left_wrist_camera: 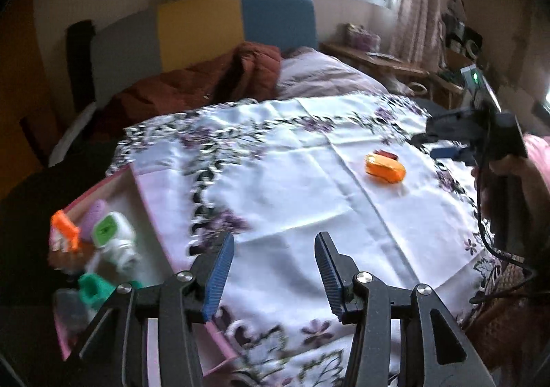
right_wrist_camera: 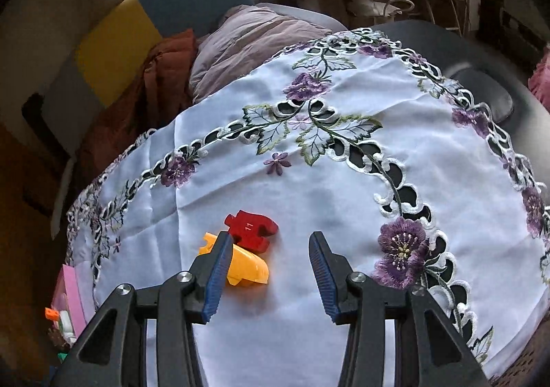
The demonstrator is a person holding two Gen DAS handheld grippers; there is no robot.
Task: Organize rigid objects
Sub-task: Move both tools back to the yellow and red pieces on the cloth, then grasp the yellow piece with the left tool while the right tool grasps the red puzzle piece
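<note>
At the left, a pink open box is holding small plastic pieces. The left tool is hanging with jaws apart, holding nothing, over the white embroidered cloth on the counter. An orange-yellow plastic piece and a red puzzle-shaped block are lying touching. The right tool is hovering just beside them, jaws apart, empty.

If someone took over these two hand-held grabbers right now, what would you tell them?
Left gripper: open, empty, over the cloth beside the pink box.
Right gripper: open, empty, just right of the yellow piece.
Done: several small items already lie in the box.
Left: the yellow piece and the red puzzle piece, touching each other on the tablecloth, probably go in next.
</note>
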